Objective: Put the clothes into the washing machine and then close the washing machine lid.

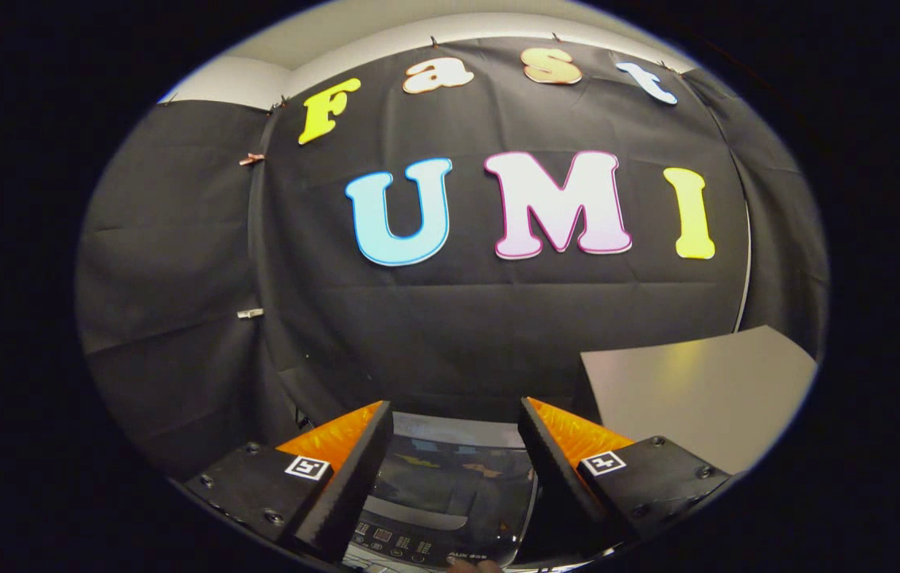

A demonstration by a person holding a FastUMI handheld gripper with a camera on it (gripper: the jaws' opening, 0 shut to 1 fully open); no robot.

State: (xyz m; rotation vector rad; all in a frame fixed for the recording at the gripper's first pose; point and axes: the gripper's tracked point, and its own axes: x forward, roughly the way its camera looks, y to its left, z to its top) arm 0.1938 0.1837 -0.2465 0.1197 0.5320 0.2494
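One tool [456, 418], agape above one washing machine [450, 493].

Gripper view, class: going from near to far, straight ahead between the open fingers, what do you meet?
Fingertip at the control panel → dark glossy washing machine lid between the open gripper fingers → black cloth wall.

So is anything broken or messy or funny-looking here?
Nothing stands out. The washing machine sits below the gripper, its dark glossy lid down and whole, with nothing spilled on it. The gripper's fingers are spread apart and hold nothing. A grey table stands to the right, in front of the black cloth wall.
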